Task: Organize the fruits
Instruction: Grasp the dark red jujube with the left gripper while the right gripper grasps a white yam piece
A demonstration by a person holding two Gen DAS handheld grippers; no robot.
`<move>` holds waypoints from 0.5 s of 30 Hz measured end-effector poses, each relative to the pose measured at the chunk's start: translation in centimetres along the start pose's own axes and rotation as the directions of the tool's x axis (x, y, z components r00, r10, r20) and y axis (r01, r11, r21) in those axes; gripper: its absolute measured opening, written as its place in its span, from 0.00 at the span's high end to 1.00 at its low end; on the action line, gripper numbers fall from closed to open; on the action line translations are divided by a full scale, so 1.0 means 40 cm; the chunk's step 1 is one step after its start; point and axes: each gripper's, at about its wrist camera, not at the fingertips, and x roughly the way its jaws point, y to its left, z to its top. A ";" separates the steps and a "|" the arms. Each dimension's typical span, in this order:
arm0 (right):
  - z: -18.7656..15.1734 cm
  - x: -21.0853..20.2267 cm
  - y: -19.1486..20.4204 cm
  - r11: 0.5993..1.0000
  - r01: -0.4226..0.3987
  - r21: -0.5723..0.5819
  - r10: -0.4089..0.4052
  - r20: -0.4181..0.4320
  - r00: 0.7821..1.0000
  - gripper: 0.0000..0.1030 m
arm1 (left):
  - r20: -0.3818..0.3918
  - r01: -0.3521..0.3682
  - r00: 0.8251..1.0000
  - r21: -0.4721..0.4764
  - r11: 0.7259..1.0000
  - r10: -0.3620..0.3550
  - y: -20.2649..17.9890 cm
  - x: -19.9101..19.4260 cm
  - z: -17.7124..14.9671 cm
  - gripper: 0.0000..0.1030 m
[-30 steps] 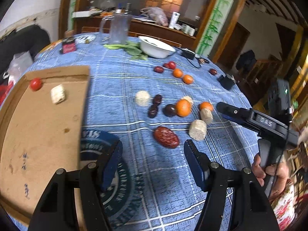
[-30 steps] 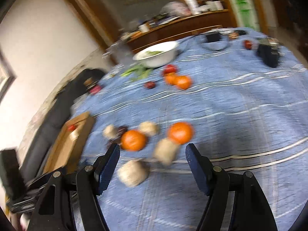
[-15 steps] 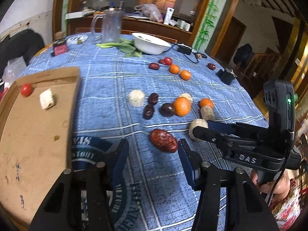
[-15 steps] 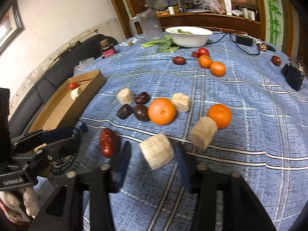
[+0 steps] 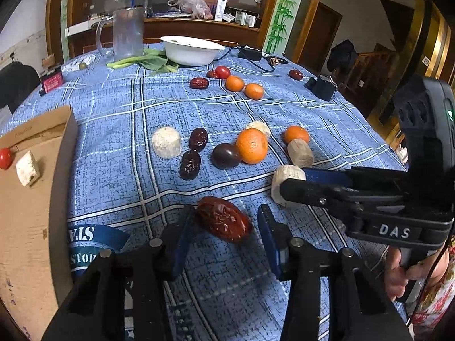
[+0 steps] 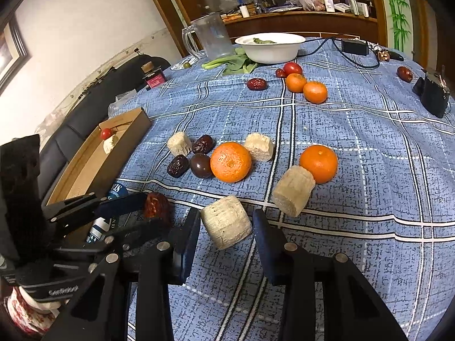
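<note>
The left gripper point(image 5: 224, 236) stands with its blue-padded fingers spread, a large red jujube point(image 5: 223, 218) lying on the blue plaid tablecloth point(image 5: 119, 130) between them; the left pad sits at the fruit's end and may touch it, the right pad point(image 5: 268, 240) stands clear of it. The jujube is oval, glossy, deep red and wrinkled. The right gripper point(image 6: 226, 237) is likewise open around a pale, rough cylindrical chunk point(image 6: 226, 221), which lies tilted between the pads, close to the left one, with a gap at the right one. In the left wrist view the right gripper's body carries the white letters "DAS", and a green light glows on its camera housing point(image 5: 426, 130). Printed on a dark blue round patch point(image 5: 88, 238) of the cloth near the left gripper are the partly legible letters "STA" and "STO". Toward the middle of the table lie a second beige chunk point(image 6: 294, 194) touching a mandarin point(image 6: 318, 163), a larger mandarin point(image 6: 231, 161), a dark round fruit point(image 6: 200, 165), two dark dates point(image 6: 177, 165) and two more pale chunks. At the table's left edge a cardboard box point(image 5: 31, 213) holds a cherry tomato point(image 5: 5, 157) and a white chunk point(image 5: 27, 167). At the far edge stand a white bowl point(image 5: 192, 49) and a clear pitcher point(image 5: 126, 34).
</note>
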 end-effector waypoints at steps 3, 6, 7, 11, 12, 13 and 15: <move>0.001 0.003 0.002 1.000 -0.003 0.001 0.003 -0.003 1.000 0.60 | 0.003 0.003 1.000 -0.003 1.000 -0.003 0.003 0.009 -0.002 0.62; 0.001 0.010 0.002 1.000 -0.006 -0.001 0.006 -0.010 1.000 0.60 | 0.010 -0.011 1.000 0.007 1.000 0.011 -0.003 0.008 -0.005 0.62; 0.000 0.015 0.002 1.000 -0.007 0.000 0.007 -0.019 1.000 0.60 | 0.012 -0.017 1.000 0.009 1.000 0.017 -0.005 0.008 -0.005 0.63; -0.006 0.022 0.014 1.000 0.020 -0.023 -0.020 -0.019 1.000 0.61 | 0.025 -0.042 0.999 0.001 0.999 0.042 -0.002 -0.003 -0.007 0.63; -0.006 0.022 0.015 0.999 0.022 -0.024 -0.022 -0.017 1.000 0.61 | 0.029 -0.045 0.999 -0.004 0.999 0.045 0.000 -0.009 -0.007 0.63; -0.007 0.022 0.015 0.999 0.024 -0.022 -0.024 -0.015 1.000 0.61 | 0.038 -0.049 0.998 -0.013 0.999 0.049 0.002 -0.021 -0.008 0.64; -0.009 0.022 0.015 1.000 0.024 -0.019 -0.024 -0.010 1.000 0.62 | 0.059 -0.044 0.997 -0.028 0.999 0.046 0.007 -0.047 -0.008 0.64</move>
